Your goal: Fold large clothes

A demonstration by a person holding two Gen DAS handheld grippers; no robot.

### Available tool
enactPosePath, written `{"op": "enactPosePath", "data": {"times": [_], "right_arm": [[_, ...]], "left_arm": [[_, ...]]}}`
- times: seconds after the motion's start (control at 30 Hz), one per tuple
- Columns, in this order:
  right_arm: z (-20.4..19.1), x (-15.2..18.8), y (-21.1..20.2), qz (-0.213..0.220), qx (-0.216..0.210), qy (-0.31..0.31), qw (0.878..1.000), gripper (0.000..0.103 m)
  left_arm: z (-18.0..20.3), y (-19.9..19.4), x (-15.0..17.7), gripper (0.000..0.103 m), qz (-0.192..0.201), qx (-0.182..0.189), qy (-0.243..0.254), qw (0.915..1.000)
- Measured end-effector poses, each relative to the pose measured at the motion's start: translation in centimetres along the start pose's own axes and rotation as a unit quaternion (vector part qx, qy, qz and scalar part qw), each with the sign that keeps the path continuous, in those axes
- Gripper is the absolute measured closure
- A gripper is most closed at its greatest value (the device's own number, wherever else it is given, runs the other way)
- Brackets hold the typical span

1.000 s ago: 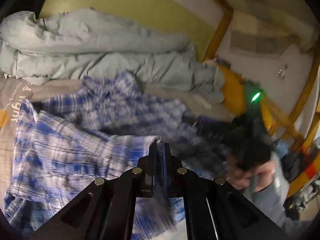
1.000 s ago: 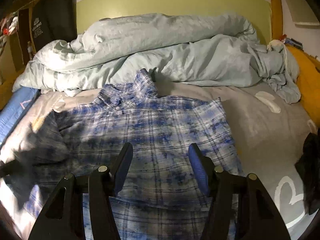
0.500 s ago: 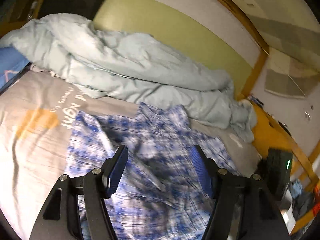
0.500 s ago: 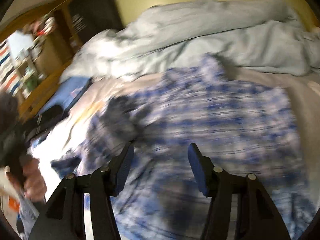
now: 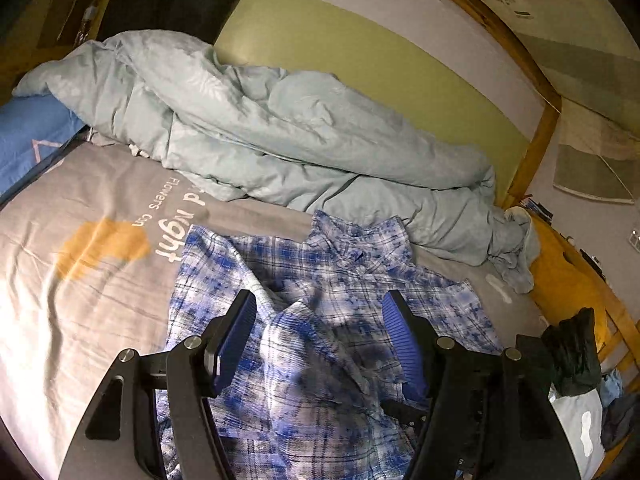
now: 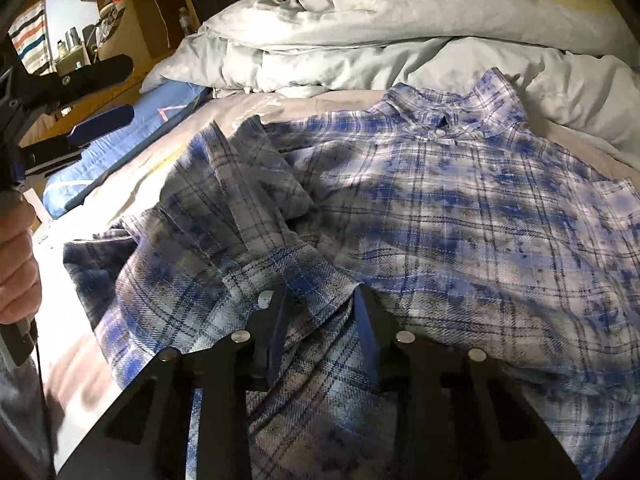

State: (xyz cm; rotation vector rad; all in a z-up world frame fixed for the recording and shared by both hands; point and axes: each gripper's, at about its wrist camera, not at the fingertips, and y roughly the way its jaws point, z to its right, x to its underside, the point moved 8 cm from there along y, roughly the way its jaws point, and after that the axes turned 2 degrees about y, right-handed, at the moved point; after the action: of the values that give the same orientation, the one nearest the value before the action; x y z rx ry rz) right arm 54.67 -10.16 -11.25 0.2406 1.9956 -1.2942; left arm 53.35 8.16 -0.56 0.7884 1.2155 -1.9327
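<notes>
One plaid shirt, one duvet, two grippers.
</notes>
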Motion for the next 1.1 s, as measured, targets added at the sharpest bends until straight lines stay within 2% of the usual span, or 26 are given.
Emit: {"op": "enactPosePath", "data": {"times": [0.1,0.17,0.3,0.33,0.37,0.4,0.5,0.63,0.7,0.83,0.93,1.0,1.1], "right_arm": [[0.1,0.0,0.0,0.000,0.004,0.001,1.000,0.071],[0.2,-0.1,0.1,-0.001,0.003,0.004,1.000,0.064],[0.3,0.1,0.5,-0.012,0.013,0.003,1.000,0.066],[0.2,0.2,0.7,-0.018,0.017,0.000,1.000,0.072],[0.3,0.3,0.8,-0.021,0.024,-0.004,0.999,0.090],[0.4,0.4,0.9,-0.024,0.031,-0.005,0.999,0.098],[0.6,-0.2,-0.2,-0.003,0.037,0.001,0.999,0.101],[1.6,-2.8,-4.6,0.076,0.053,0.012,0.996,0.101],[3.1,-4.2,-7.1,0.119,0.080,0.028,0.989,0.101],[9.1,-6.2,-11.7,0.182,0.183,0.064,0.964,0.101],[14.1,-6.4,-14.1,0.194,0.253,0.105,0.942,0.101],[16.6,-6.2,-14.7,0.196,0.264,0.129,0.936,0.101],[18.8,-5.6,-14.7,0.188,0.243,0.159,0.938,0.101]], "left_arm": [[-0.3,0.1,0.1,0.035,-0.002,-0.003,-0.004,1.0000],[-0.2,0.2,0.1,0.035,-0.003,-0.006,0.000,1.0000],[0.2,0.5,0.4,0.035,-0.006,-0.024,0.014,0.9996],[0.3,0.6,0.5,0.035,-0.007,-0.027,0.018,0.9995],[0.5,0.8,0.6,0.035,-0.009,-0.028,0.021,0.9994],[0.6,0.8,0.7,0.035,-0.007,-0.026,0.022,0.9994],[0.6,0.4,0.5,0.035,0.001,-0.023,0.018,0.9996],[0.3,0.1,0.2,0.035,0.010,-0.033,0.020,0.9992],[-0.1,0.1,0.1,0.035,0.008,-0.034,0.013,0.9993],[-1.0,0.3,0.0,0.035,0.007,-0.051,0.004,0.9987],[-1.7,0.6,0.1,0.035,0.002,-0.072,0.004,0.9974],[-2.1,1.1,0.4,0.035,-0.004,-0.086,0.004,0.9962],[-3.1,1.4,0.6,0.035,0.000,-0.129,0.001,0.9916]]}}
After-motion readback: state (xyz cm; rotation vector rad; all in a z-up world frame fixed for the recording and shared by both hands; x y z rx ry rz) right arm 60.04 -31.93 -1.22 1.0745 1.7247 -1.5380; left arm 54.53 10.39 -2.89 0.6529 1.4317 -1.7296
